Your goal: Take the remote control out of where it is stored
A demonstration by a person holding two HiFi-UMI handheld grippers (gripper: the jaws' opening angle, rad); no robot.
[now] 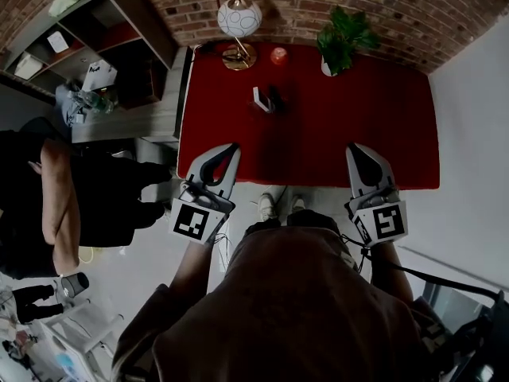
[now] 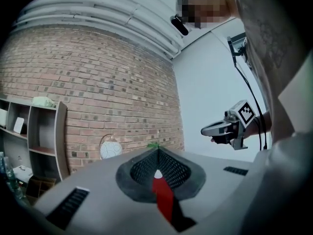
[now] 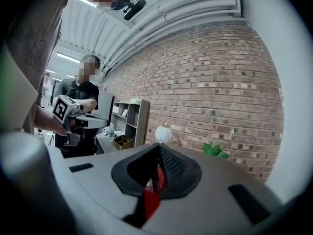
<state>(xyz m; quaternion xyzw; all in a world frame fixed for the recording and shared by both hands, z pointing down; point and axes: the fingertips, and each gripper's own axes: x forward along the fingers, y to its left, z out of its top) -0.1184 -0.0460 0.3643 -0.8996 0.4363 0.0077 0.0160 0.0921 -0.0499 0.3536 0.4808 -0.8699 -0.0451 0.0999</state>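
Note:
On the red table (image 1: pixel 374 126), a small white holder (image 1: pixel 258 99) stands near the middle back with a dark remote control (image 1: pixel 273 98) upright in it. Both grippers hover over the table's front edge, well short of the holder. My left gripper (image 1: pixel 232 147) is at the front left and my right gripper (image 1: pixel 354 148) at the front right. Each is shut with nothing between its jaws. The left gripper view has its closed jaws (image 2: pixel 158 151) aimed at the brick wall, with the right gripper (image 2: pixel 230 128) off to the side. The right gripper view looks past its own closed tips (image 3: pixel 159 148) at the left gripper (image 3: pixel 78 119).
A white globe lamp (image 1: pixel 238 18), a small red round object (image 1: pixel 278 55) and a potted plant (image 1: pixel 343 37) line the table's back edge by the brick wall. A shelf unit (image 1: pixel 103 30) stands at the left. A person in black (image 1: pixel 48 205) stands left of the table.

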